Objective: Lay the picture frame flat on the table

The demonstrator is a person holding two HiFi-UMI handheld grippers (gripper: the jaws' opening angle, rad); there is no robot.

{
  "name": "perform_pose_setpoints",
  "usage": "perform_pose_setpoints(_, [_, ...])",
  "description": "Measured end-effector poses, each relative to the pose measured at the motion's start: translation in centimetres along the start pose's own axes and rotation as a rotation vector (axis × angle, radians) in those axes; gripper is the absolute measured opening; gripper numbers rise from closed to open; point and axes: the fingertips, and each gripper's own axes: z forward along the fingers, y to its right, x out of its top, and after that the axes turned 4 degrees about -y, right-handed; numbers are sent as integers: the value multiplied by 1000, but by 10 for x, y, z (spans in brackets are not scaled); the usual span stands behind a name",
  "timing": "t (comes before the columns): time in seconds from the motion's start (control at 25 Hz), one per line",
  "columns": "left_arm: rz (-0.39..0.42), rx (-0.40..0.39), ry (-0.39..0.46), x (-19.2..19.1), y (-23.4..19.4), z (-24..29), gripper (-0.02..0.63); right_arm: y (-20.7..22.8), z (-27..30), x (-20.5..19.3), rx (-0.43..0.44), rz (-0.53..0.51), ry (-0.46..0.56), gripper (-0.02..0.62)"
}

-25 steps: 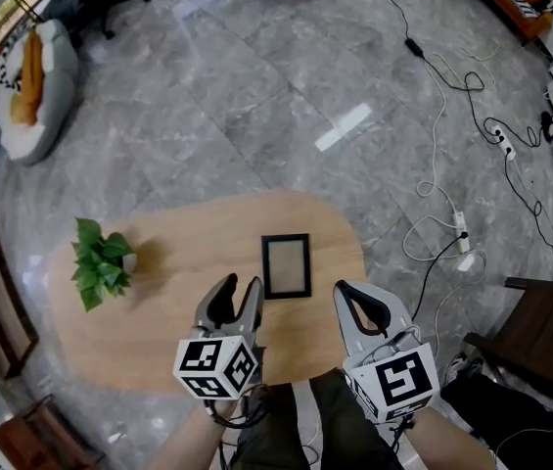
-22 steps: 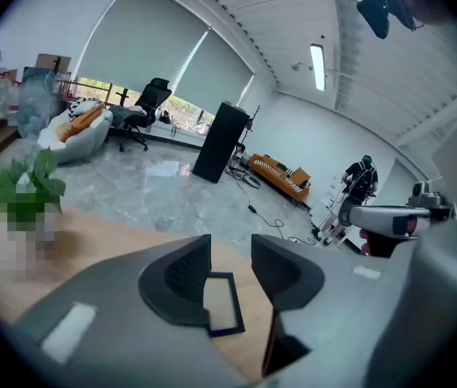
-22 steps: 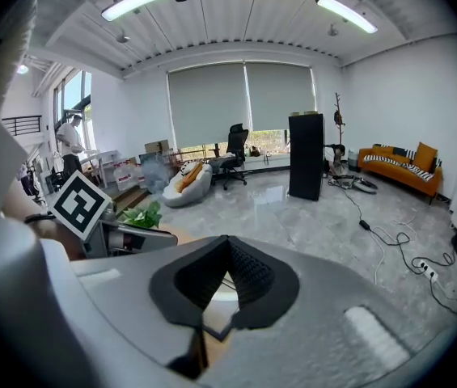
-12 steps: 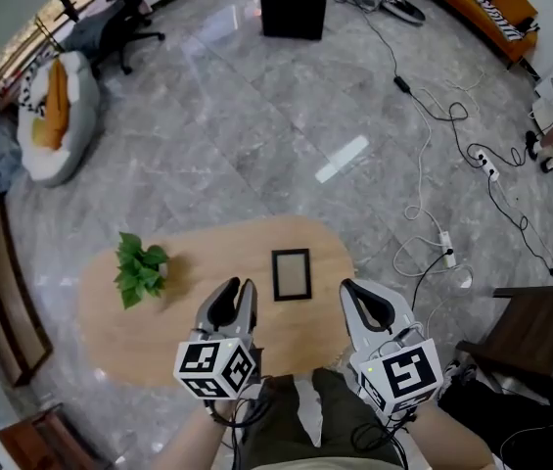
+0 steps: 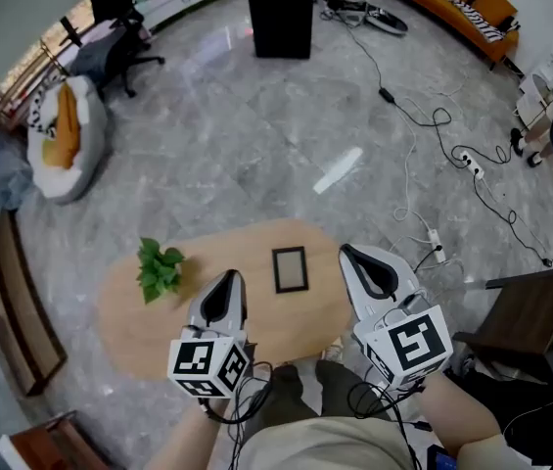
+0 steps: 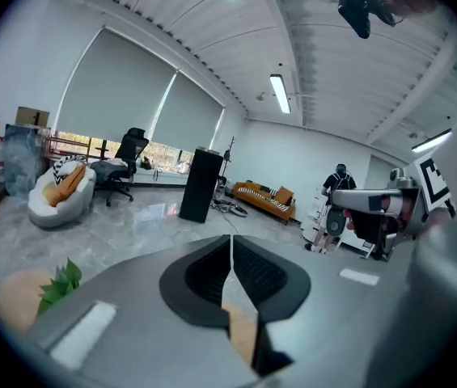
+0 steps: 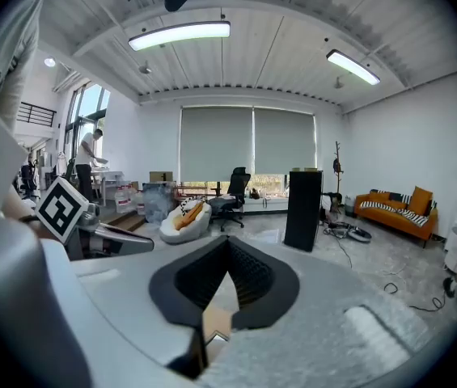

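A black picture frame [image 5: 290,269] lies flat on the oval wooden table [image 5: 256,331], right of its middle. Both grippers are held up nearer to me than the frame and touch nothing. My left gripper [image 5: 228,281] is to the frame's near left; its jaws are closing and meet in a thin line [image 6: 230,245] with nothing between them. My right gripper [image 5: 352,256] is to the frame's near right, also shut and empty [image 7: 228,245]. Both gripper views look out across the room, so the frame is hidden there.
A small green potted plant [image 5: 159,268] stands on the table's left part. Around it on the grey floor are a black cabinet [image 5: 278,13], a white beanbag [image 5: 66,135], cables [image 5: 423,194] and a dark chair [image 5: 526,311]. A person [image 6: 339,186] stands far off.
The head view has pulled up and back, so table and frame look smaller. My left gripper's jaws went from slightly parted to shut. The frame lies as before.
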Motion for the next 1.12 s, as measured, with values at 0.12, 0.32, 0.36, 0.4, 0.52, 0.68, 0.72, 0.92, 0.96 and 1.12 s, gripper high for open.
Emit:
perform_pose_setpoints(0.12, [44, -12, 34, 24, 11, -14, 20, 1, -13, 25, -10, -21, 40, 2])
perform_pose_setpoints(0.32, [128, -23, 90, 67, 30, -42, 20, -1, -40, 67, -25, -82, 99, 2])
perform_pose_setpoints(0.36, [145, -26, 102, 75, 35, -48, 20, -1, -47, 74, -31, -91, 107, 2])
perform_pose_setpoints(0.4, [165, -29, 116, 83, 39, -54, 20, -2, -53, 81, -32, -89, 117, 2])
perform_pose_setpoints(0.52, [242, -23, 146, 110, 52, -73, 20, -5, -69, 101, -3, -32, 149, 2])
perform_pose_setpoints(0.68, [341, -8, 202, 138, 66, -99, 20, -8, -91, 122, -9, -33, 182, 2])
perform_pose_setpoints(0.72, [360, -4, 218, 144, 69, -105, 20, -7, -97, 126, -14, -32, 187, 2])
perform_pose_setpoints(0.92, [408, -6, 273, 163, 83, -131, 20, -18, -122, 142, -16, -99, 208, 2])
perform_pose_setpoints(0.96, [410, -10, 281, 165, 85, -135, 20, -22, -126, 144, -14, -125, 214, 2])
perform_pose_setpoints(1.12, [431, -16, 320, 168, 94, -150, 20, -40, -140, 151, 4, -208, 232, 2])
